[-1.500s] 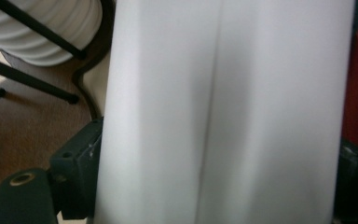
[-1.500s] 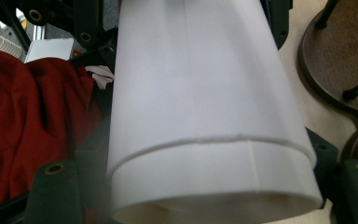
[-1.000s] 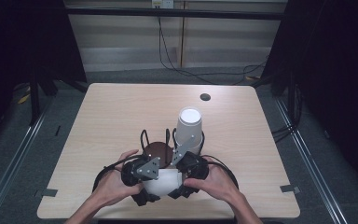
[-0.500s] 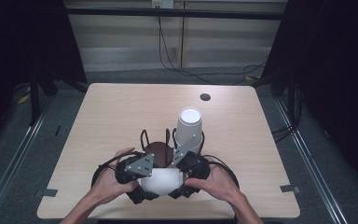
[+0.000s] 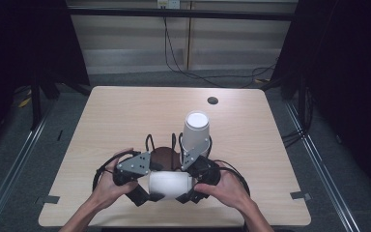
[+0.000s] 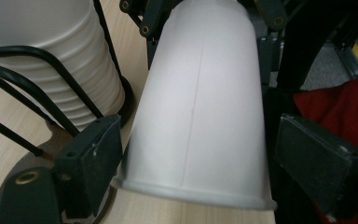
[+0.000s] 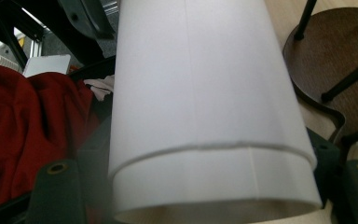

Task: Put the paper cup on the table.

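Barely shifted since a second ago: white paper cups [image 5: 170,185] held sideways low over the near table [image 5: 125,116] edge, between left gripper [image 5: 142,186] and right gripper [image 5: 195,186], each clamped around one end. Behind, cup stack [image 5: 195,130] in black wire holder [image 5: 162,150].

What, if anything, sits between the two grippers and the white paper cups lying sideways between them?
Nothing visible. The white nested paper cups lie sideways directly between the left gripper and right gripper. The upside-down white cup stack in its black wire holder stands behind them.
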`<state>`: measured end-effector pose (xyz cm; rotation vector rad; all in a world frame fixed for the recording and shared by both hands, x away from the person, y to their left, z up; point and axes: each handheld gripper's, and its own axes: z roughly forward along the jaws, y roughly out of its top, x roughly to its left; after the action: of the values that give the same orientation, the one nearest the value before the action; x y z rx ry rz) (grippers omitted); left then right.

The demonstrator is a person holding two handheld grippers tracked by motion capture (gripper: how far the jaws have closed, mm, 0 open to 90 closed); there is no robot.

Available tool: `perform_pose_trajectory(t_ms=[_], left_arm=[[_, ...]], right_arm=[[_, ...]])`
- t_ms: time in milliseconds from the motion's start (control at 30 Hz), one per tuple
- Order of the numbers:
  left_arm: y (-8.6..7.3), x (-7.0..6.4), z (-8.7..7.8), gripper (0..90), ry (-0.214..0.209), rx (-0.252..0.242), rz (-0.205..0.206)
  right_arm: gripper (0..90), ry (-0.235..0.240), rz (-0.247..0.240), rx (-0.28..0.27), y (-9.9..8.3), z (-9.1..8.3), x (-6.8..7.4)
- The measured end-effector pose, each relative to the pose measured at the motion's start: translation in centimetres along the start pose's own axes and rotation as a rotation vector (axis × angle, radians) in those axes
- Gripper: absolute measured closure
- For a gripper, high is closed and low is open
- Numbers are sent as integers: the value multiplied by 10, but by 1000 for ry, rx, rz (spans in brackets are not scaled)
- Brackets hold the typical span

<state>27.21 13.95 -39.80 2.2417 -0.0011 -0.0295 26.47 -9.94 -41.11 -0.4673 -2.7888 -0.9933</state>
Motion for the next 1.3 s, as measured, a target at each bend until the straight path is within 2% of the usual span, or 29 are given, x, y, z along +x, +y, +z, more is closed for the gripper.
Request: perform_pose_trajectory(t_ms=[67, 233, 367, 433, 500, 600, 700, 833, 867, 900, 933, 1000, 1067, 1167, 1233, 1300], left_arm=[[-1, 0, -2, 143, -12, -16, -14], [-3, -1, -6, 144, 0, -31, -27], [-8, -2, -12, 153, 14, -67, -70], [-14, -1, -15, 153, 18, -74, -76], [-19, -1, -16, 153, -5, -68, -86], [-22, 1, -17, 152, -8, -74, -99], [-25, 1, -19, 153, 9, -109, -114], [-31, 3, -19, 157, -2, -148, -164], [-33, 4, -19, 157, 22, -151, -175], [-35, 5, -18, 156, 27, -155, -184], [-38, 6, -17, 156, 15, -163, -204], [-39, 7, -16, 156, 14, -162, -213], [-42, 8, -14, 156, 29, -166, -239], [-41, 7, -15, 160, 53, -180, -256], [-40, 6, -14, 161, 39, -195, -254], [-39, 4, -14, 162, 51, -204, -245]], right_arm=[[262, 0, 7, -8, -4, 0, -2], [262, -6, 35, -5, -12, -3, -2], [261, -5, 50, -21, -19, -7, -3], [261, -9, 56, -27, -23, -9, -4], [260, -8, 69, -49, -26, -11, -4], [260, -25, 73, -74, -27, -13, -5], [260, -31, 68, -104, -28, -14, -6], [260, -15, 83, -157, -30, -15, -7], [259, -19, 84, -173, -30, -16, -7], [259, -16, 87, -185, -31, -16, -8], [259, -16, 87, -196, -31, -16, -8], [259, -12, 90, -209, -32, -16, -9], [259, -4, 93, -234, -33, -16, -9], [258, 10, 91, -266, -33, -17, -10], [258, 19, 88, -293, -33, -19, -10], [258, 24, 84, -319, -34, -20, -9]])
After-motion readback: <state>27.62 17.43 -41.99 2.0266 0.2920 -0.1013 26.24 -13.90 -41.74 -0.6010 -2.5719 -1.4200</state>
